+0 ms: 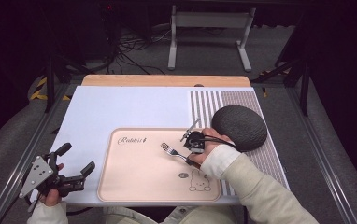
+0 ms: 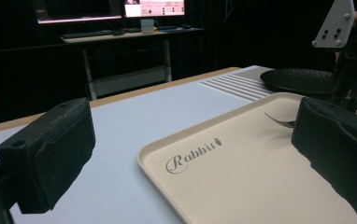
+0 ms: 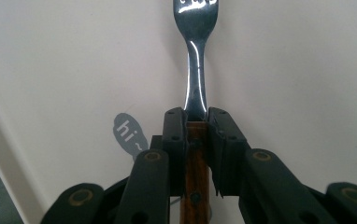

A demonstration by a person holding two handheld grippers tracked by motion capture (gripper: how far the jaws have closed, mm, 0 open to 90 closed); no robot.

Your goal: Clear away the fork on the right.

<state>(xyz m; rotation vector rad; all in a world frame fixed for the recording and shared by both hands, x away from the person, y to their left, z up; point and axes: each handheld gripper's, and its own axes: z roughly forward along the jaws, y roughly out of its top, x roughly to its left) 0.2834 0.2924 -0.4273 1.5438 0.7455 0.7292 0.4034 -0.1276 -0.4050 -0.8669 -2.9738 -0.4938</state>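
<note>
A metal fork (image 1: pixel 171 150) with a wooden handle hangs low over the right half of the beige tray (image 1: pixel 134 177), tines pointing left. My right gripper (image 1: pixel 193 161) is shut on its handle; in the right gripper view the jaws clamp the wooden handle (image 3: pixel 196 158) and the steel neck and tines (image 3: pixel 196 28) run up over the tray. My left gripper (image 1: pixel 78 161) stands open at the table's front left corner, beside the tray; its two black pads (image 2: pixel 50 149) are wide apart with nothing between them. The fork's tines (image 2: pixel 282 122) show in the left gripper view above the tray.
A dark round plate (image 1: pixel 239 127) lies on the striped placemat (image 1: pixel 209 105) to the right of the tray, just behind my right hand. The tray carries "Rabbit" lettering (image 2: pixel 193 156) and a rabbit drawing (image 1: pixel 198 181). A white sheet (image 1: pixel 120 107) covers the table's left part.
</note>
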